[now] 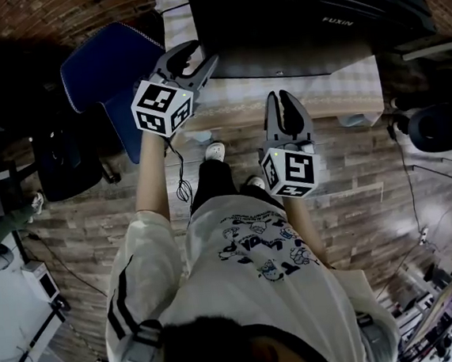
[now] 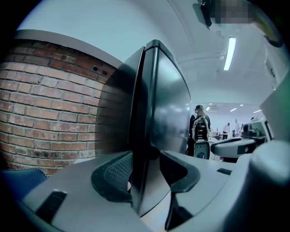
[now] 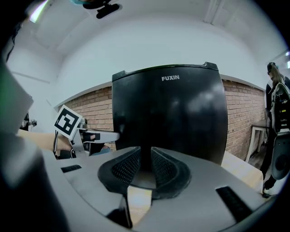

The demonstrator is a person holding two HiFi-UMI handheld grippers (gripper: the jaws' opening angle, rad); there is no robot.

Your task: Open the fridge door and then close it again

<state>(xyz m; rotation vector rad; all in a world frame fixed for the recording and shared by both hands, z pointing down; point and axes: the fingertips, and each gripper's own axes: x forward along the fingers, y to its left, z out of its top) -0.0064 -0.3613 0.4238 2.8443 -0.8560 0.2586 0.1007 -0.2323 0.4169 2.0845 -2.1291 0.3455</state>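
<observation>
The left gripper [image 1: 200, 56], in the upper middle of the head view, had its two jaws spread wide. In its own view they straddled the front left edge of the fridge door [image 2: 144, 136], and a sliver of light showed beside the left-hand pad [image 2: 113, 174], so the pads were not clamped on it. The right gripper [image 1: 283, 99], lower and to the right of it, held nothing: its two jaws stood only a narrow slit apart, clear of the fridge and pointing at its front.

There was one fridge [image 3: 170, 118], black, with FUXIN in white near its top. It filled the top centre of the head view and stood on one table [image 1: 344, 85] covered with a pale checked cloth. The door lay against the body or very nearly so.

One blue chair [image 1: 107, 64] stood at upper left. A brick wall [image 2: 50, 113] ran behind the fridge. Wooden flooring [image 1: 354, 188] spread below the table.
</observation>
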